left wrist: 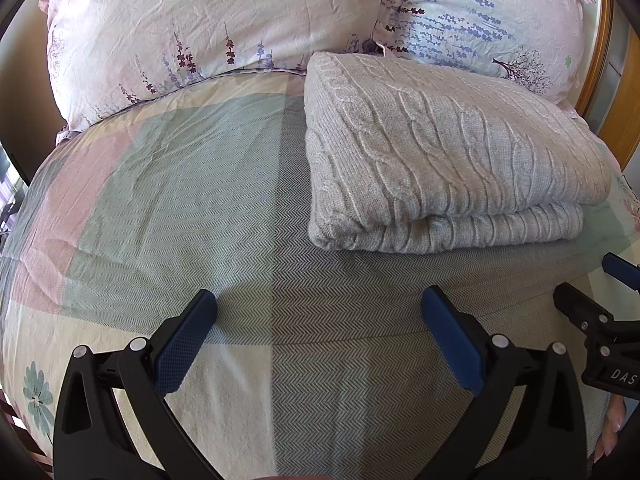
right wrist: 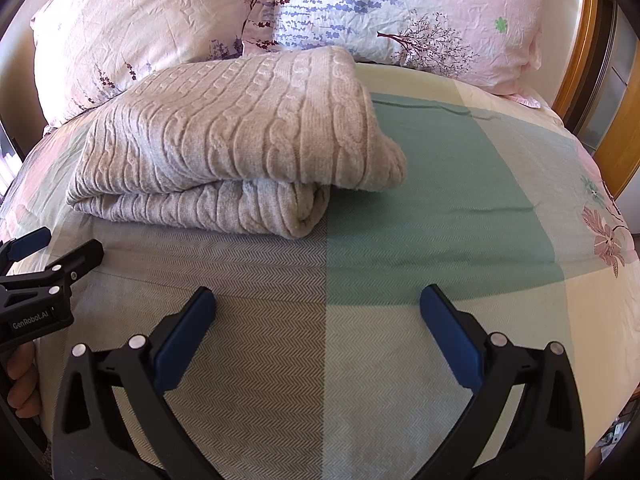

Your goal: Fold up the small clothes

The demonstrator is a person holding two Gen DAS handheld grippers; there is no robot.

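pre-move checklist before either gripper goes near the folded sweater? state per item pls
1. Left gripper open and holding nothing: ok.
2. Right gripper open and holding nothing: ok.
3. Knit sweater folded into a stack, lying on the bedspread: ok.
4. Fold tidy: not ok; in the right wrist view the lower layer bulges out in a roll under the top layer.
5. Both grippers short of the sweater, bare bedspread between them and it: ok.
6. Sweater's far edge free of the pillows: cannot tell; it lies close against them.
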